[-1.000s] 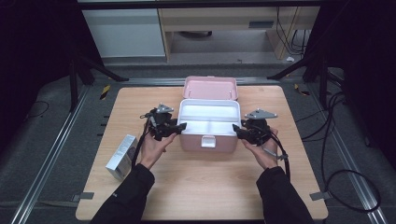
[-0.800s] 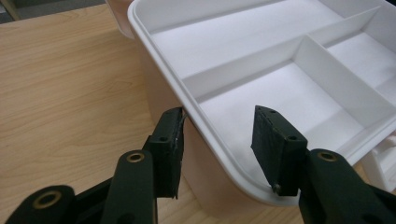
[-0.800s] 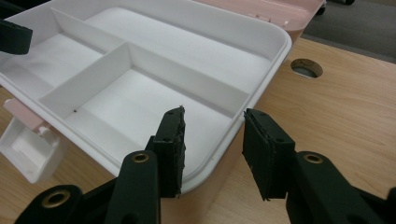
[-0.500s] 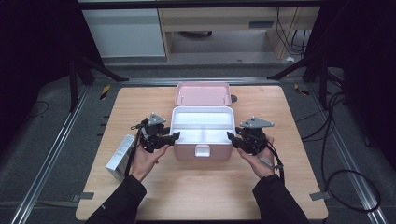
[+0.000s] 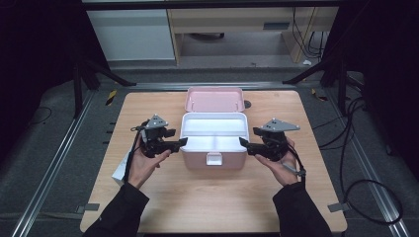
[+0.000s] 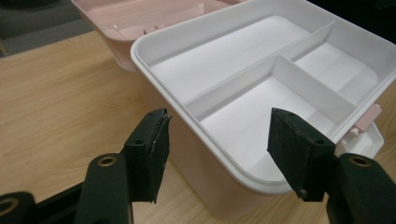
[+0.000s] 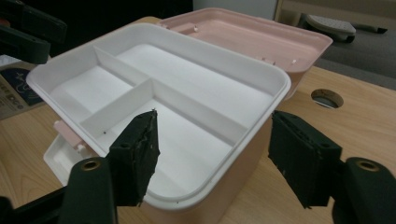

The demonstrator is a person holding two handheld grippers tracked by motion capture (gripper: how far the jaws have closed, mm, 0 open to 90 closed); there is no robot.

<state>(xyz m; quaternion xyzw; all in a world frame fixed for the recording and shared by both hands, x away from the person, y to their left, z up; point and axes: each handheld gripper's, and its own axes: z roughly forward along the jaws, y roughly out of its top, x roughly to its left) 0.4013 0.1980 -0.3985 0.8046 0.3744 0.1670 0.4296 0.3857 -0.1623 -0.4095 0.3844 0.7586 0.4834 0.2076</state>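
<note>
A pink box [image 5: 213, 159] stands mid-table with a white divided tray [image 5: 214, 133] in it and its pink lid [image 5: 214, 99] lying open behind. My left gripper [image 5: 180, 143] is at the box's left side and my right gripper [image 5: 245, 144] at its right side. Both pairs of jaws have just been opening. In the left gripper view the left gripper [image 6: 219, 149] is open, astride a corner of the tray's rim [image 6: 261, 179] without pressing on it. In the right gripper view the right gripper [image 7: 212, 154] is open around the tray's [image 7: 187, 93] near corner, pads apart from it.
A small printed packet [image 5: 118, 170] lies at the table's left edge, also in the right gripper view as the packet [image 7: 14, 93]. A round hole [image 5: 247, 104] in the tabletop sits right of the lid. Bare wood lies in front of the box.
The box and both grippers sit a little nearer the front edge than a second ago. Both pairs of jaws stand wider, off the tray's sides.
</note>
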